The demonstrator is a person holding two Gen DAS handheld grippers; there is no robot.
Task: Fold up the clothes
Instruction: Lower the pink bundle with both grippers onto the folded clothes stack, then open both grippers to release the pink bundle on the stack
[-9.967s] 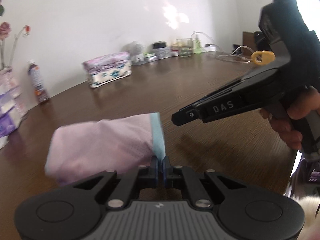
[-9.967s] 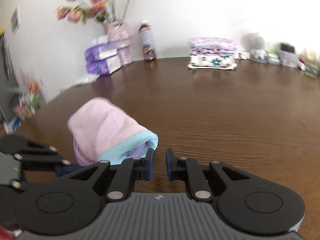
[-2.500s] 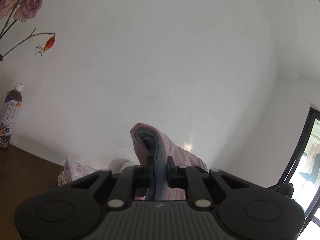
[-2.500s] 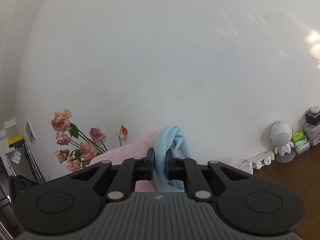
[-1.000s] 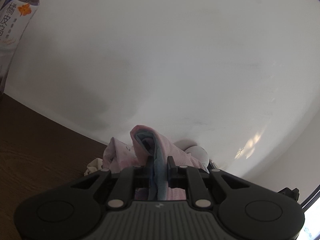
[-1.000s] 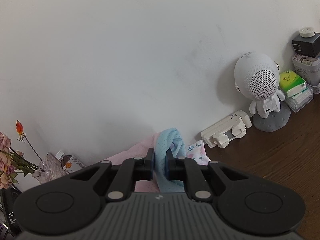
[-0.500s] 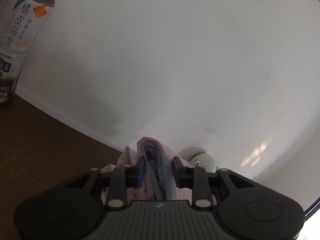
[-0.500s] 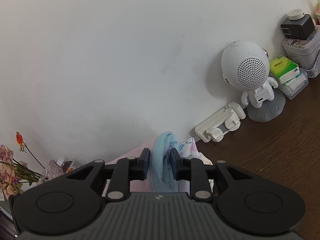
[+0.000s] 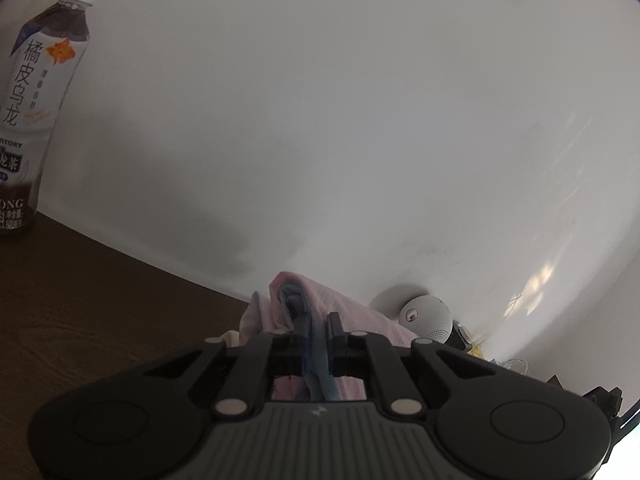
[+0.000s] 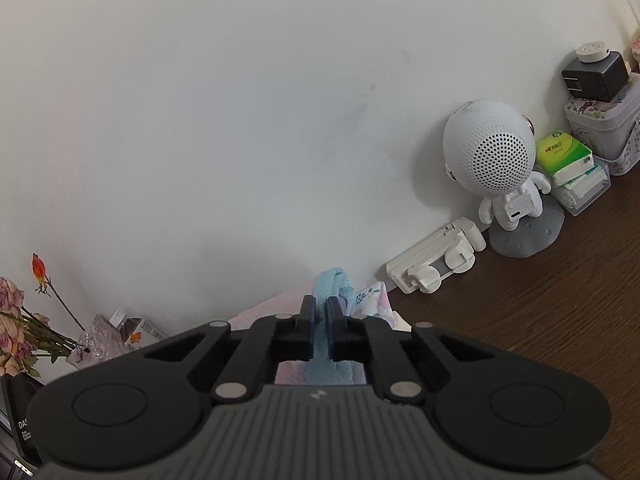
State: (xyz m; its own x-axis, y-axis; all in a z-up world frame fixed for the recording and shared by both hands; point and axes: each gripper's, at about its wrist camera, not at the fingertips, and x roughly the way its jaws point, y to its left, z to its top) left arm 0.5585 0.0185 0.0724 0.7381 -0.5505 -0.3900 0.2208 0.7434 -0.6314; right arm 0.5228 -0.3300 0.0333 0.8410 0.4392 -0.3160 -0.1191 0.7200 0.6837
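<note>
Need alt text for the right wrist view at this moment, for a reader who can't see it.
The right gripper has its fingers on either side of the light blue edge of a pink garment, close to a white wall. To the right on the brown table stand a white astronaut-shaped speaker, a white phone stand and a green tissue pack.

The garment (image 9: 352,316) is soft cloth — pink with a fine dotted weave, its blue trim (image 10: 334,284) likewise knitted. The table (image 10: 560,300) is dark wood with a visible grain, faintly glossy. The speaker figure (image 10: 494,160) is matt white plastic — perforated. The far wall (image 10: 240,120) looks smooth and matt.
</note>
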